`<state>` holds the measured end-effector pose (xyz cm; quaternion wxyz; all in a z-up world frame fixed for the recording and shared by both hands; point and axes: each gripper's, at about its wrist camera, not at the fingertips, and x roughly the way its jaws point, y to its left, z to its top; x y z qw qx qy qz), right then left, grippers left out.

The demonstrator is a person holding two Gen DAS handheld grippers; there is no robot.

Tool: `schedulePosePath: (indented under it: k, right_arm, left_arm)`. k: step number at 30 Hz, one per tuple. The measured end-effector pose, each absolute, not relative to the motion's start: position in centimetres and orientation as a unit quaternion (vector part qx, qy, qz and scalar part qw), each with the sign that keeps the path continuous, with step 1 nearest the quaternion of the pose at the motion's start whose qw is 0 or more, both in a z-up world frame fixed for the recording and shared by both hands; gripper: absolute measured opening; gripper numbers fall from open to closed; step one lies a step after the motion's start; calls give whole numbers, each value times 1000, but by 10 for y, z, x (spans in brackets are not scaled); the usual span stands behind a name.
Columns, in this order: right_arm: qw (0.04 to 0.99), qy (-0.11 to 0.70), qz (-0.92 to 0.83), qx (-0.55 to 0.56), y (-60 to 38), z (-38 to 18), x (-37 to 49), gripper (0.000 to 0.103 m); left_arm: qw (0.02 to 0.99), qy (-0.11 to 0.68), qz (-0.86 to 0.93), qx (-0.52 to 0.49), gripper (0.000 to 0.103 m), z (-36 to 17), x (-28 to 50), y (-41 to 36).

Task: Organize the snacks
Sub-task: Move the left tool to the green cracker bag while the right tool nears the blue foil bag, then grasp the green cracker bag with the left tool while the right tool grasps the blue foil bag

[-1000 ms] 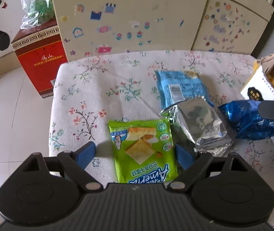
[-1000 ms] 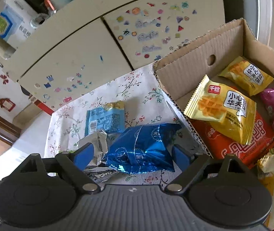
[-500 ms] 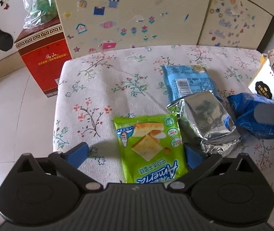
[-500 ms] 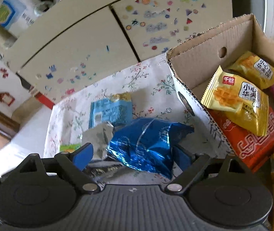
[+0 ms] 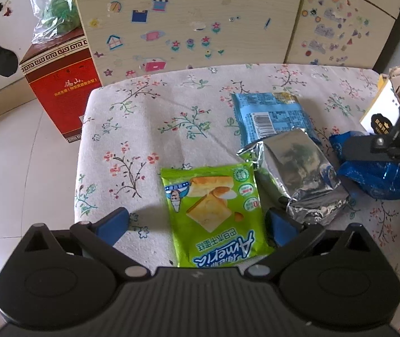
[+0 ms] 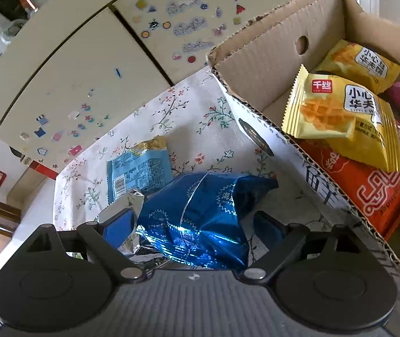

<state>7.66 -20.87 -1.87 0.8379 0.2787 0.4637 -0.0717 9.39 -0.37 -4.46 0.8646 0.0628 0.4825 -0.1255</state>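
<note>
A green snack packet (image 5: 214, 213) lies on the flowered table between the wide-open fingers of my left gripper (image 5: 197, 224). A silver foil bag (image 5: 298, 174) and a light blue packet (image 5: 270, 115) lie to its right. A dark blue foil bag (image 6: 200, 210) sits between the fingers of my right gripper (image 6: 191, 227), whose jaws stand open around it; this bag also shows in the left wrist view (image 5: 379, 177). The cardboard box (image 6: 259, 56) to the right holds yellow packets (image 6: 340, 118) and a red packet (image 6: 382, 179).
A red carton (image 5: 59, 84) with a plastic bag on it stands on the floor left of the table. A stickered cabinet (image 5: 200, 22) stands behind the table. The table edge (image 5: 80, 168) drops to tiled floor at left.
Both grippers have pulled back and risen slightly. The dark blue bag sits closer between the right fingers. The green packet has not moved on the table.
</note>
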Motion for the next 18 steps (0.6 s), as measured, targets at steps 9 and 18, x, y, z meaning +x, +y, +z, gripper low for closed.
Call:
schedulePosePath:
  k: [9,18]
  right_arm:
    - [848,458,-59,258,-210,-17,71,74]
    - [853,446,-50,268,-213,-5,61,72]
  left_arm:
    - [877,458,-130,65,54,-37,88,-4]
    - [890,440,-116,42,51,-19,87,4]
